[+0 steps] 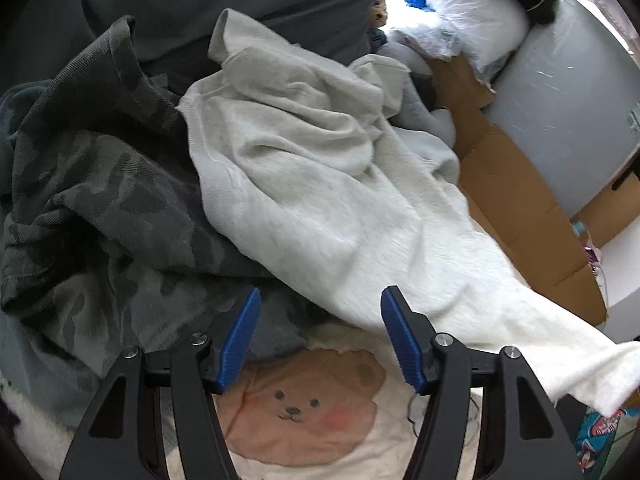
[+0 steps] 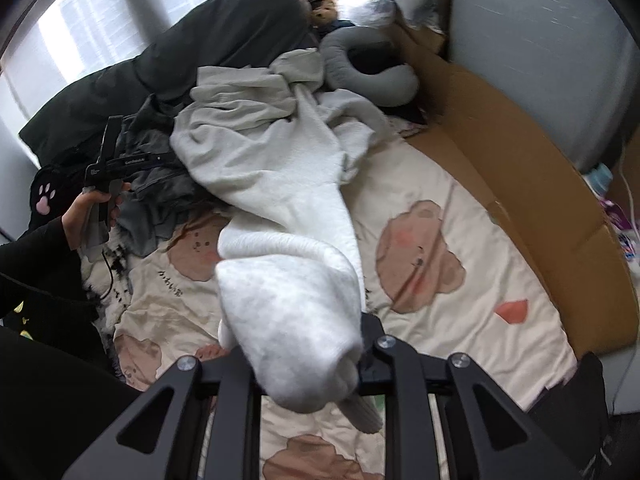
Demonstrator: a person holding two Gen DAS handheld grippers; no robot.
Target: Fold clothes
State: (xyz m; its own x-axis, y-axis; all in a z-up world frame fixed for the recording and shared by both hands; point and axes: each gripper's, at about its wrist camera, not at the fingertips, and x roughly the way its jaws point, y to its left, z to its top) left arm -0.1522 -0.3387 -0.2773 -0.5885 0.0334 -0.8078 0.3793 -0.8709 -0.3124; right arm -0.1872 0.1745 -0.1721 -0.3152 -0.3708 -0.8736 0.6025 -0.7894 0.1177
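- white fleecy garment (image 2: 280, 216): rumpled and stretched long, one end bunched between the right gripper (image 2: 320, 364) jaws, the rest trailing away to the clothes pile
- dark camo garment (image 1: 100, 184): crumpled heap ahead-left of the open left gripper (image 1: 318, 320), partly under the white one, not touched

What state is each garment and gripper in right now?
White garment: unfolded, one end pinched and lifted by the right gripper, the rest trailing to the pile.
Camo garment: crumpled, unfolded, partly under the white one.
Left gripper: open, empty, over the bedsheet.
Right gripper: shut on white garment.
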